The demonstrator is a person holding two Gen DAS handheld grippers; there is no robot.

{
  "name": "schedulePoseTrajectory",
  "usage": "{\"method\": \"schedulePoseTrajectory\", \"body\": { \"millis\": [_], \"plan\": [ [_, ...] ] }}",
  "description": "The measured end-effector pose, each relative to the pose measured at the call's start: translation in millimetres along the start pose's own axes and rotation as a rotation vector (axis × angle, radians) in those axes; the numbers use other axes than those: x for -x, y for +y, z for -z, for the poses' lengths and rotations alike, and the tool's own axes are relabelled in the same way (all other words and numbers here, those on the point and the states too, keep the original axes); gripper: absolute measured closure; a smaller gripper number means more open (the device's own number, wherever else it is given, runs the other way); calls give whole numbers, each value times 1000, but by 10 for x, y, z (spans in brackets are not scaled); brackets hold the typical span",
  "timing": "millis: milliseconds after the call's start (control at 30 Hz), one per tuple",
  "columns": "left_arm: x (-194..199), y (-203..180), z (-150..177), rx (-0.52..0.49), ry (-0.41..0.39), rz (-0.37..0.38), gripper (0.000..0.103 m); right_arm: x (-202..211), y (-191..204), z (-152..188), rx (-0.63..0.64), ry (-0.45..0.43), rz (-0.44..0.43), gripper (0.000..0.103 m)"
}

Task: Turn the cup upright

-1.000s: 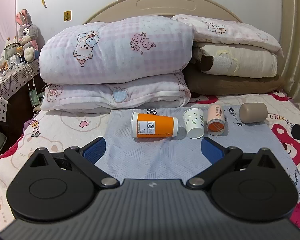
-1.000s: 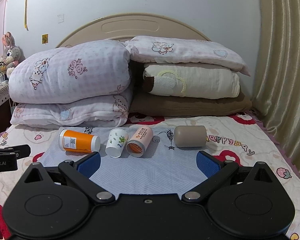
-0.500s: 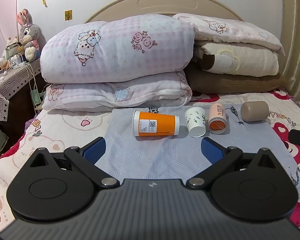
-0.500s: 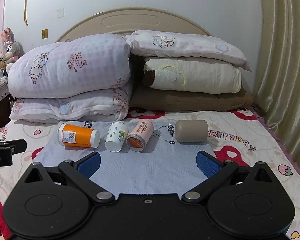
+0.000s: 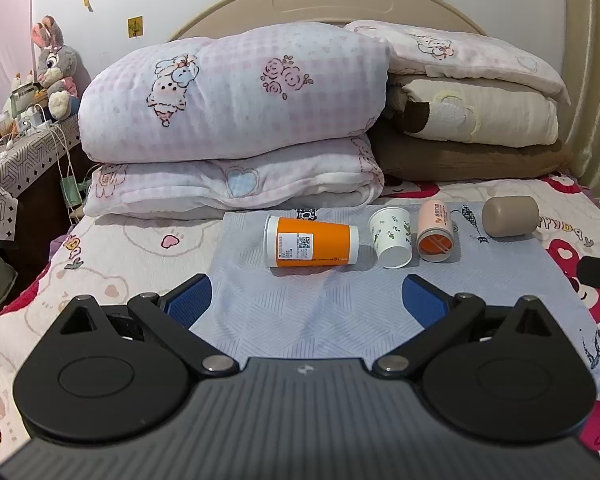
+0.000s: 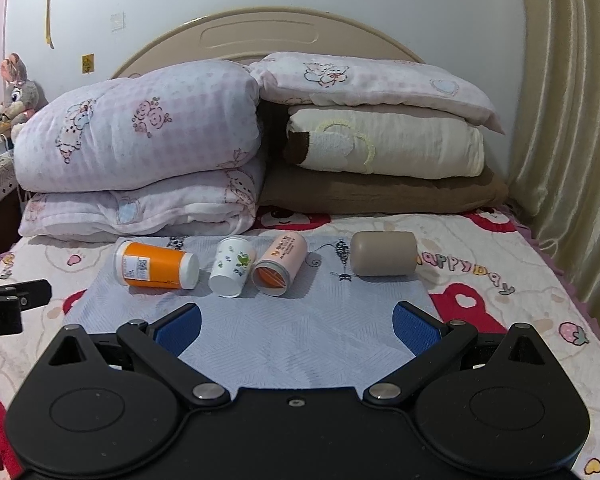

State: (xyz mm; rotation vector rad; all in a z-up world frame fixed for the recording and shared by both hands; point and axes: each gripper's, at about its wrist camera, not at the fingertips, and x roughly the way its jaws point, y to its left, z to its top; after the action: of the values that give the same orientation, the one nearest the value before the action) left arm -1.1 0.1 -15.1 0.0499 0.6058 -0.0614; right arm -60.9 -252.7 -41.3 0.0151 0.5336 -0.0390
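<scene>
Jaws of left gripper (image 5: 306,296) and right gripper (image 6: 297,326) stand released, empty. Four cups lie on their sides on the blue mat (image 5: 308,308): orange cup (image 5: 312,247), white cup (image 5: 392,236), pink cup (image 5: 436,231), tan cup (image 5: 510,216).

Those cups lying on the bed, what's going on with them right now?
Nothing is being handled yet. Four cups lie on their sides in a row on a pale blue mat on the bed: an orange cup, a white leaf-print paper cup, a pink cup and a beige cup. The left tool and right tool are both open, short of the row, touching nothing.
</scene>
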Motion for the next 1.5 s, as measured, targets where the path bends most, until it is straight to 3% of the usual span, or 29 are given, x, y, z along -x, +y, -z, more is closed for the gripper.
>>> {"method": "schedulePoseTrajectory", "body": {
  "millis": [167, 333, 533, 667, 767, 933, 1167, 1500],
  "plan": [
    [-81, 3, -21, 16, 33, 9, 0, 44, -67, -151, 17, -27, -96, 0],
    [-250, -77, -167, 21, 35, 44, 0, -174, -208, -520, -30, 91, -224, 0],
    [-701, -260, -360, 52, 83, 131, 0, -791, -335, -842, -88, 288, -351, 0],
    [-1057, -417, -433, 54, 97, 157, 0, -1213, -423, -871, -186, 364, -441, 1],
    [-1328, -516, -452, 62, 103, 223, 1, -1534, -477, -879, -239, 397, -462, 1],
    [-1787, -752, -416, -13, 112, 320, 2, -2179, -587, -897, -332, 492, -515, 1],
    [-2279, -947, -383, -31, 119, 379, 3, -3011, -655, -786, -374, 583, -446, 4],
    [-2567, -1202, -352, -74, 103, 410, 11, -3596, -698, -651, -430, 640, -411, 20]
  ]
}}
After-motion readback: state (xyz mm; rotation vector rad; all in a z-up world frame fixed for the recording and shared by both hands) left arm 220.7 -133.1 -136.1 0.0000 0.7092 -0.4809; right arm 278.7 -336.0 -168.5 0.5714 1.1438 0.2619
